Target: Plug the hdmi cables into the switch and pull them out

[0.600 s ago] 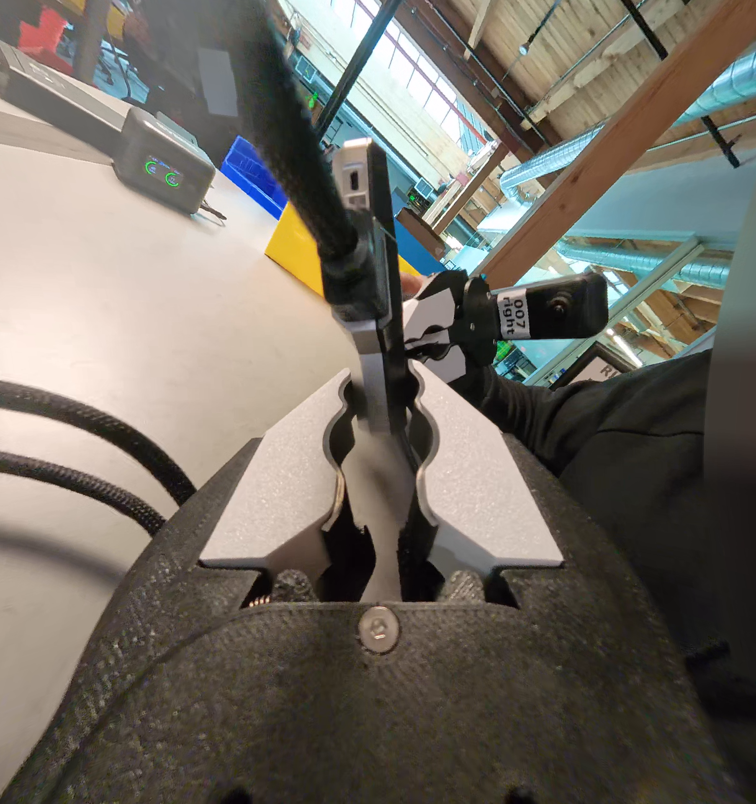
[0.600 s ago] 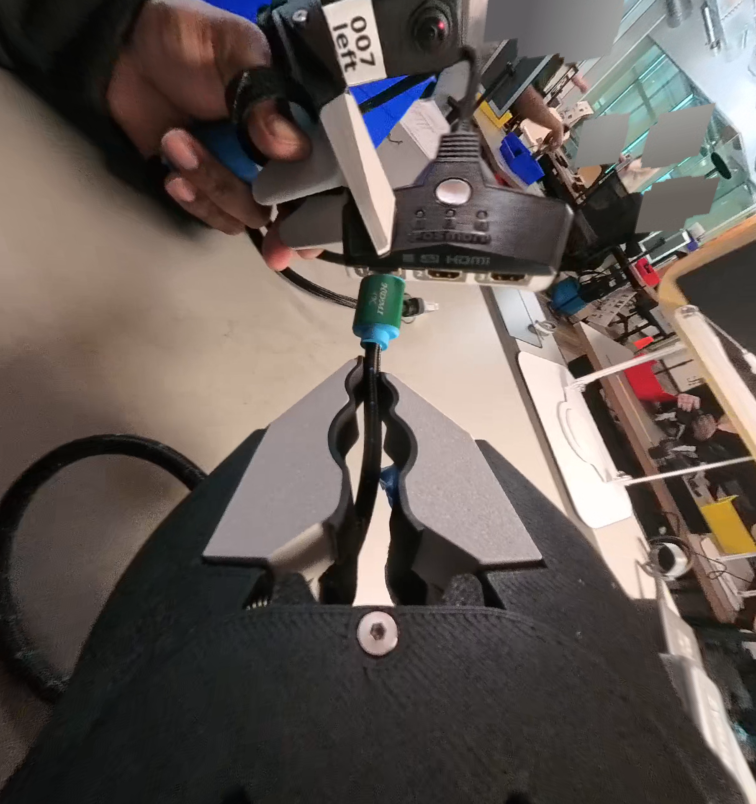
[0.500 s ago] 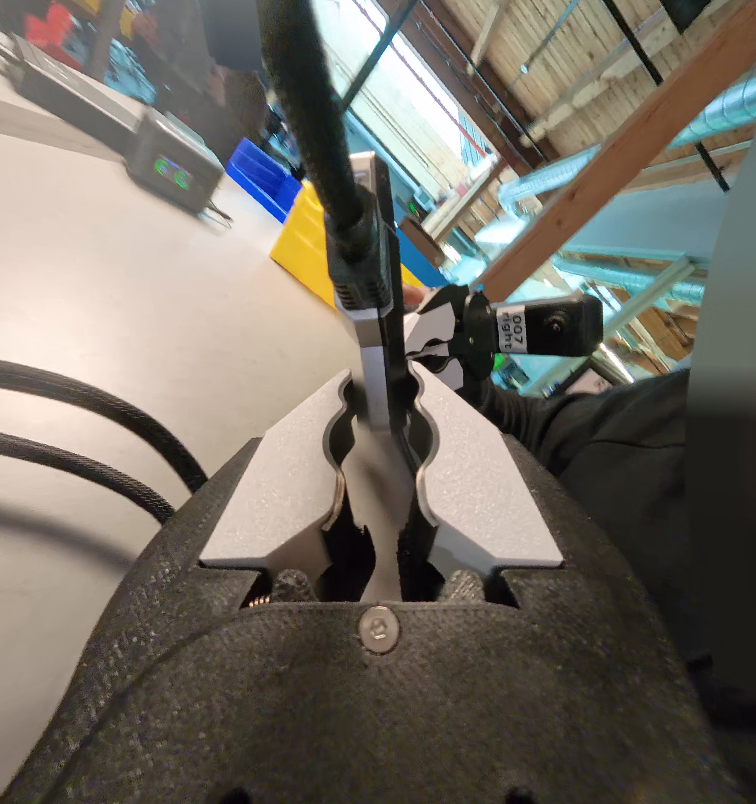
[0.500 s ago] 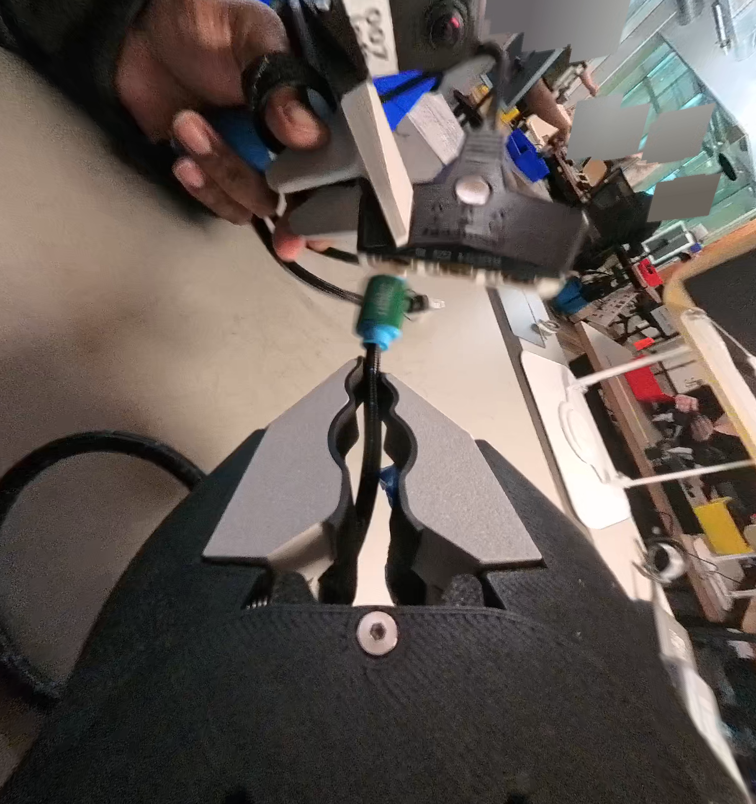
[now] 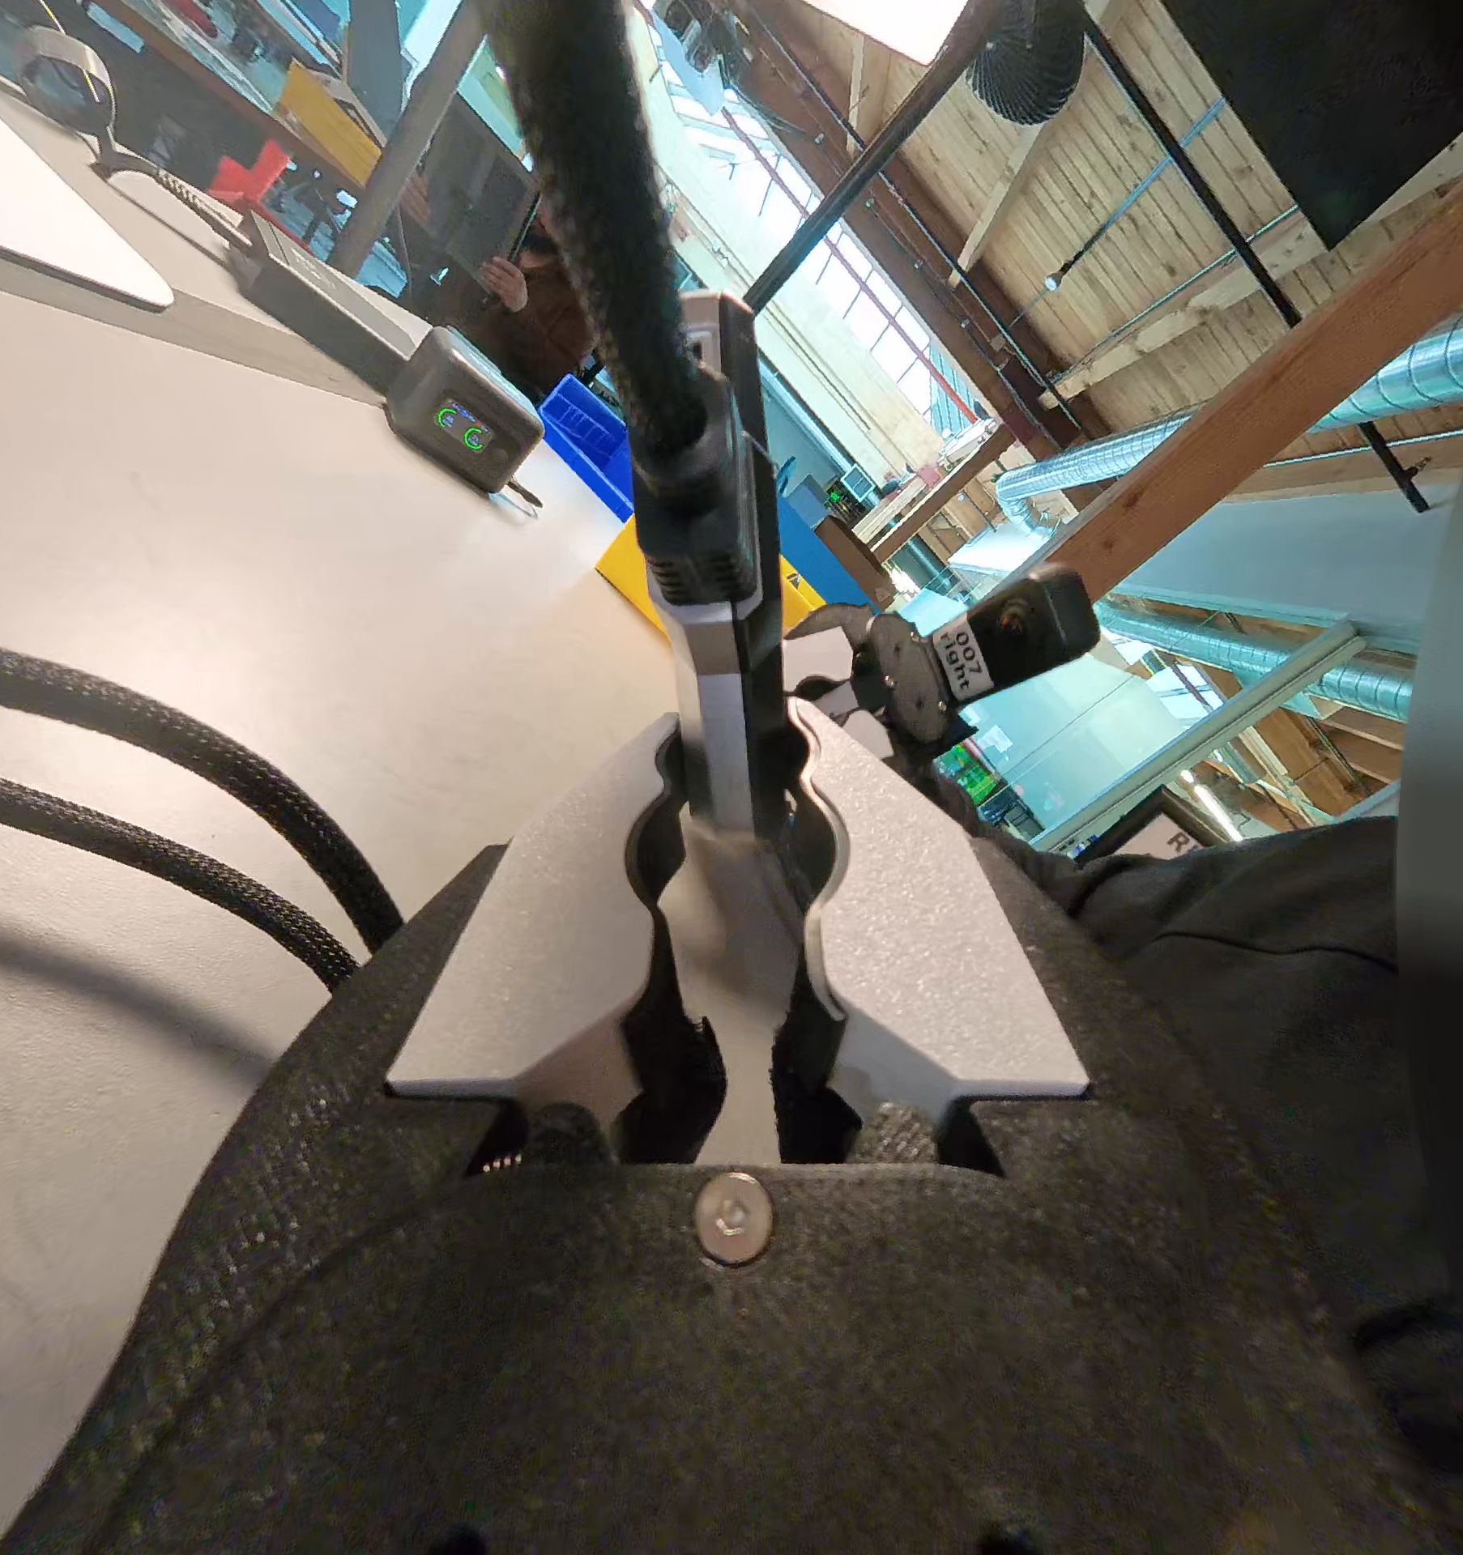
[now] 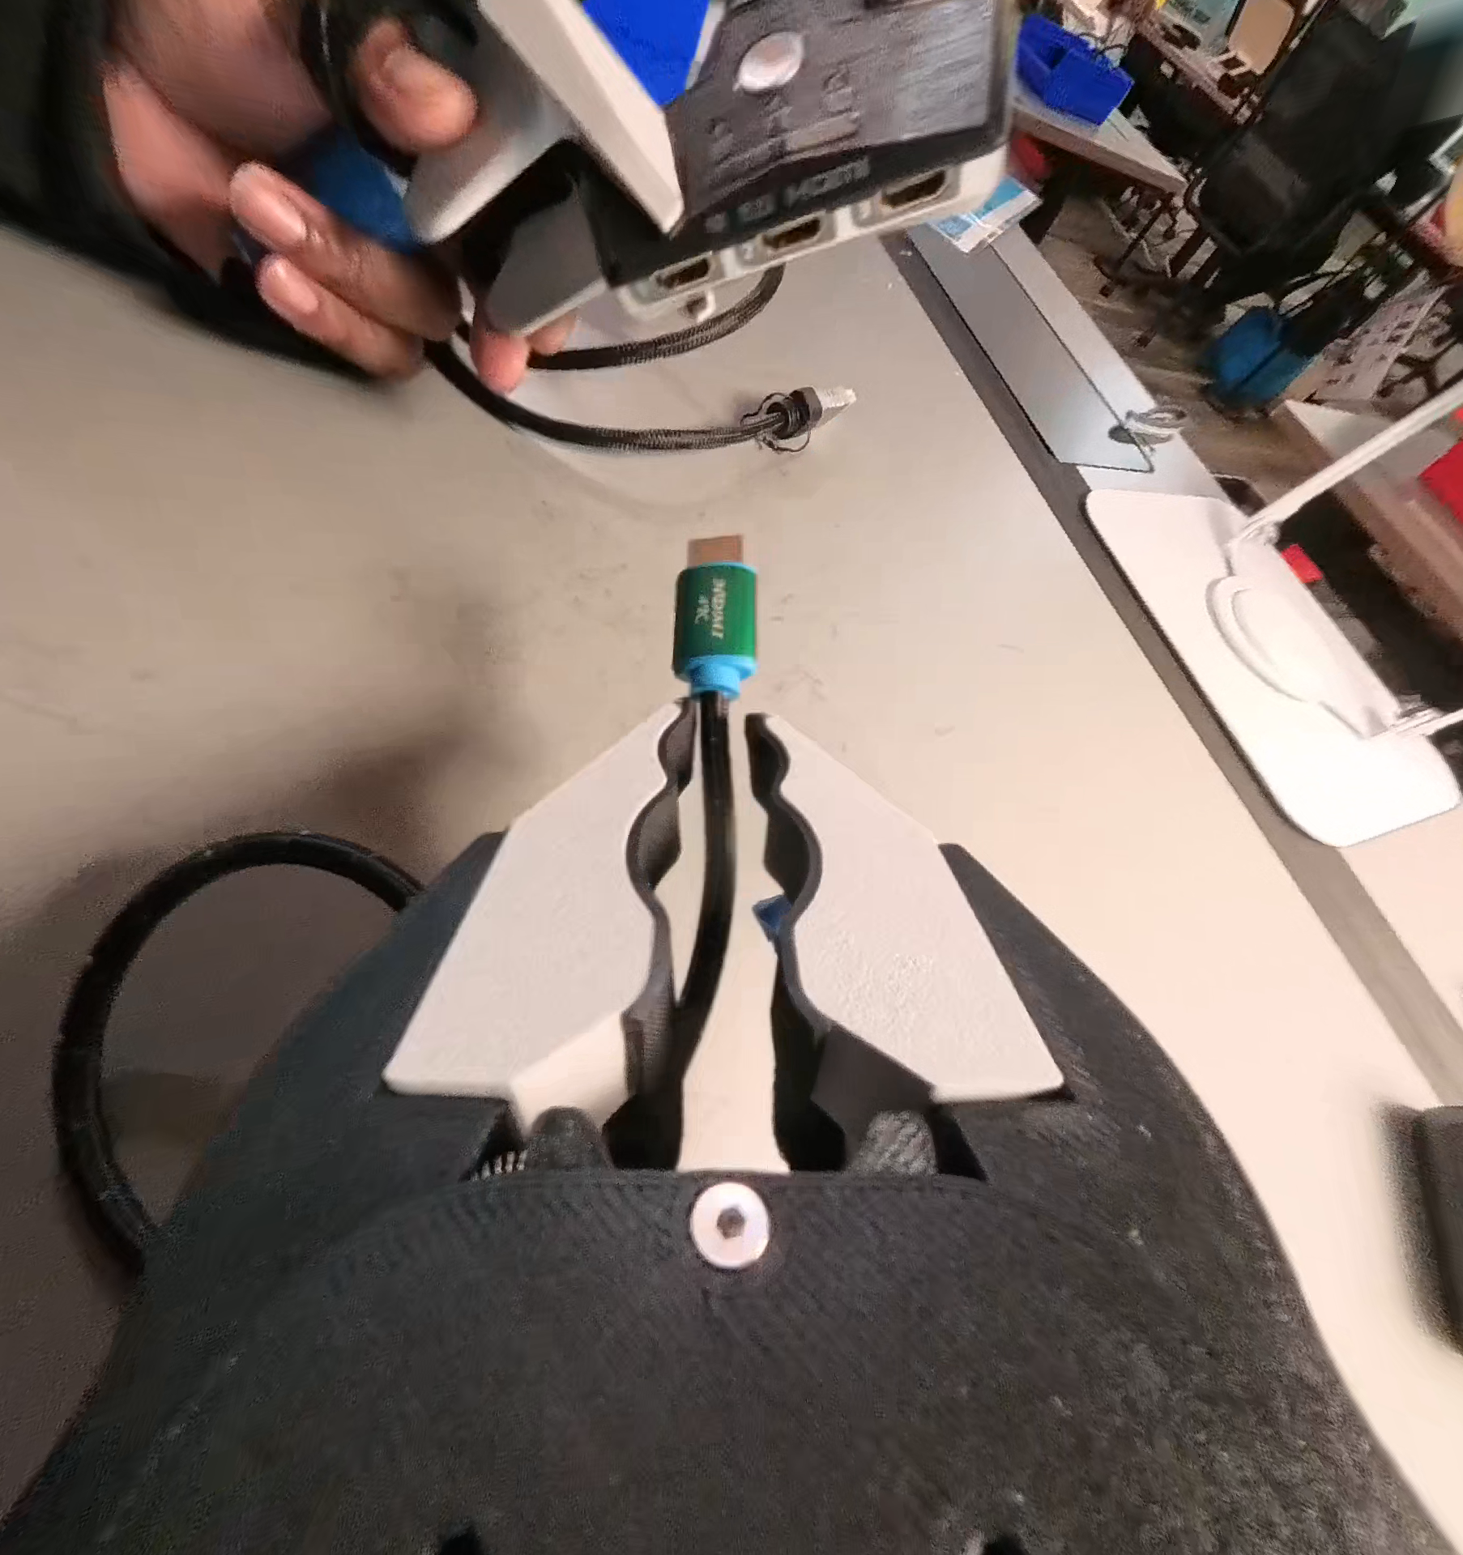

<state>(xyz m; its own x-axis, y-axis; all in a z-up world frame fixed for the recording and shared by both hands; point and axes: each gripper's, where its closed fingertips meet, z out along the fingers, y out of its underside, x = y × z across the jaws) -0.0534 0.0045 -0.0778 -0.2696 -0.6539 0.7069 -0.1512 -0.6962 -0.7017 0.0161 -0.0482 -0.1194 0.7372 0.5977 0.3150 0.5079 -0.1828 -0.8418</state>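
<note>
The fingers of the right gripper (image 6: 715,724) are closed to a narrow gap on the thin black cable (image 6: 709,850) of the green HDMI plug (image 6: 714,624), just behind its blue strain relief; the cable lies against the left finger, and whether the other finger presses it cannot be told. The plug's metal tip is bare and points forward over the grey table (image 6: 307,589), well apart from the switch.

The fingers of the left gripper (image 5: 732,745) are closed on one end of the HDMI switch (image 5: 732,606), which is seen edge-on and held above the table. In the right wrist view, the switch (image 6: 829,143) appears at the top, its row of three ports facing the plug and all three empty. A thick braided cable (image 5: 602,219) leaves the switch's opposite side. A second braided cable (image 6: 627,433) with a silver plug lies loose on the table below the switch.

The green plug is judged to be freshly out, so the pull-out step looks done for this cable. To finish it well, the plug should be carried straight back and laid down clear of the loose cable, with the switch held level. If it is re-inserted instead, a grip nearer the plug body would be preferable, since the thin cable can bend and let the tip wander off the port.
</note>
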